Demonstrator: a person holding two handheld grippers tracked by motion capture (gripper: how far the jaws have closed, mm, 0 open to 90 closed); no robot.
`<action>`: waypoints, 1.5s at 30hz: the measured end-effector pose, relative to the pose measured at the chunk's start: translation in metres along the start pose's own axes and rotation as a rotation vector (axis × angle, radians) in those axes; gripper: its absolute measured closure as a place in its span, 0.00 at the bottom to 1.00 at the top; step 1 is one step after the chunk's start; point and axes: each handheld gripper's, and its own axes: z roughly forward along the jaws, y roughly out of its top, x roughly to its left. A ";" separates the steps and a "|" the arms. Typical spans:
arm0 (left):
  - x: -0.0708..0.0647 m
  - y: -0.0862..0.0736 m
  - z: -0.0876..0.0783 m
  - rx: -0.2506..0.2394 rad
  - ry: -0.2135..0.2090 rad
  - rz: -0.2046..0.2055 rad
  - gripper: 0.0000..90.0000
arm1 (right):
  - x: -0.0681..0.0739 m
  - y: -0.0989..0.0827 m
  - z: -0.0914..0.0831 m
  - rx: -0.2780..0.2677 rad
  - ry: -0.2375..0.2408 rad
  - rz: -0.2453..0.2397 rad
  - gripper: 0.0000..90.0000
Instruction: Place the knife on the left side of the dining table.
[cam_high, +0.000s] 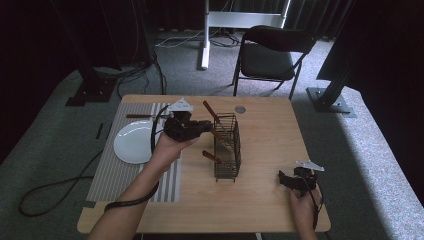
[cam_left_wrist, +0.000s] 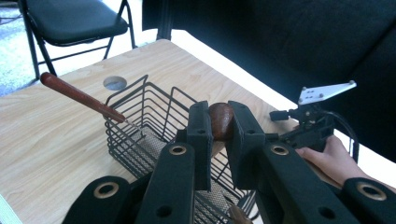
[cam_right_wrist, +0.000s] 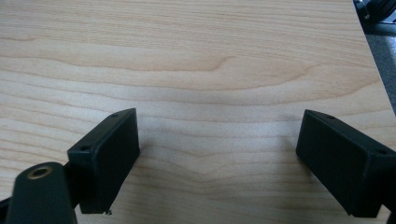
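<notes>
Left of centre in the high view, the left gripper (cam_high: 202, 126) clenches a wooden-handled utensil (cam_left_wrist: 221, 120) over the wire basket (cam_high: 227, 147); a loose pinch could drop it outside. At lower right, the right gripper (cam_high: 284, 178) rests spread wide, holding nothing.

the left gripper (cam_left_wrist: 218, 128) clamps its two black jaws on the rounded brown wooden handle end (cam_left_wrist: 220, 120) of a utensil, held above a black wire basket (cam_left_wrist: 154, 126) on a pale wooden table (cam_left_wrist: 56, 140). a second utensil with a reddish-brown wooden handle (cam_left_wrist: 79, 96) leans out over the basket's far rim, its metal part reaching down inside. beyond the basket a round grommet hole (cam_left_wrist: 115, 82) sits in the tabletop. at right, a hand (cam_left_wrist: 334, 158) holds the right gripper (cam_left_wrist: 308, 126), topped by a grey three-cornered plate (cam_left_wrist: 327, 92), near the table's edge. a black folding chair (cam_left_wrist: 70, 23) stands on the floor past the table.
</notes>
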 end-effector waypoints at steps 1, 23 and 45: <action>0.000 0.001 -0.003 0.001 -0.007 0.000 0.90 | 0.000 0.000 0.000 0.000 0.000 0.000 0.14; -0.002 0.012 -0.060 -0.089 0.004 0.002 0.90 | 0.000 0.000 0.000 0.001 0.000 0.001 0.14; 0.025 -0.014 -0.111 -0.125 0.107 -0.075 0.90 | 0.000 0.000 0.000 0.000 0.000 -0.001 0.14</action>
